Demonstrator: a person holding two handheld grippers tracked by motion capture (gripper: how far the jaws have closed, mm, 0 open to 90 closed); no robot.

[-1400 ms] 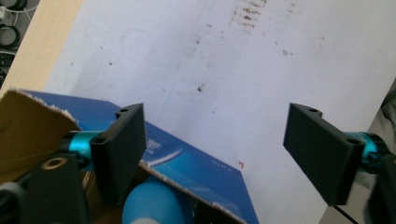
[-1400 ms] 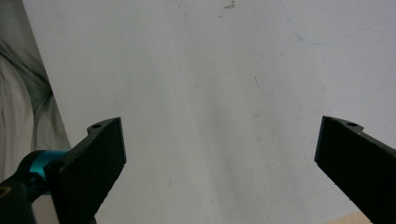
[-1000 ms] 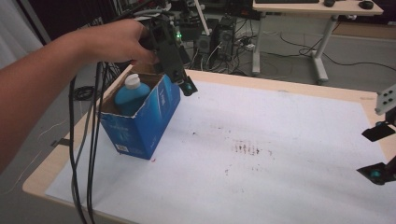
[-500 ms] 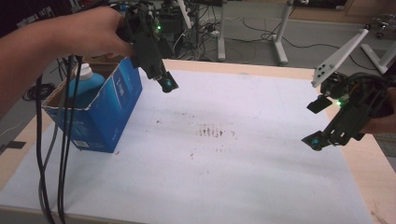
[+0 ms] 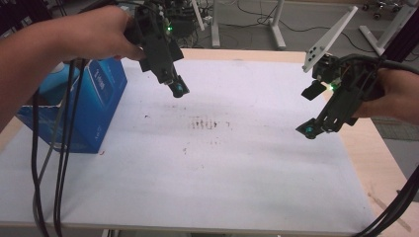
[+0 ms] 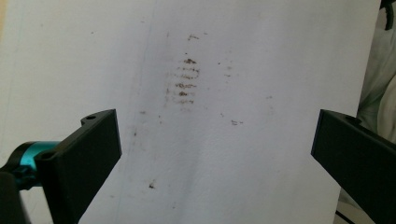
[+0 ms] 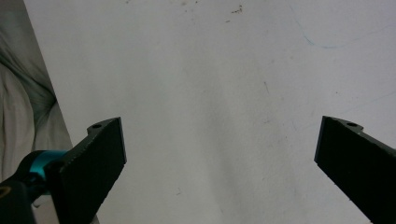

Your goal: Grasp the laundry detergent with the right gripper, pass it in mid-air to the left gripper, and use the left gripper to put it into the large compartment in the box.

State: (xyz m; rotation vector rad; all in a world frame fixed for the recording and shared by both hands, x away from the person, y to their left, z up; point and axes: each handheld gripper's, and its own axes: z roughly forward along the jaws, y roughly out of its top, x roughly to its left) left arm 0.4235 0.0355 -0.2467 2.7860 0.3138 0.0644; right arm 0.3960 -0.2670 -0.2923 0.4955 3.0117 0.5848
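Left claw (image 5: pixel 178 89) spread, empty, just right of blue box (image 5: pixel 94 106). Right claw (image 5: pixel 312 129) spread above surface (image 5: pixel 222 173). Advise lowering vertically into box

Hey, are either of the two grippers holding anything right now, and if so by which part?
Nothing is held. The left gripper and the right gripper both have their fingers spread wide over the white sheet, with nothing between them.

Blue cardboard box (image 5: pixel 94 106), open-topped, upright, table's left edge
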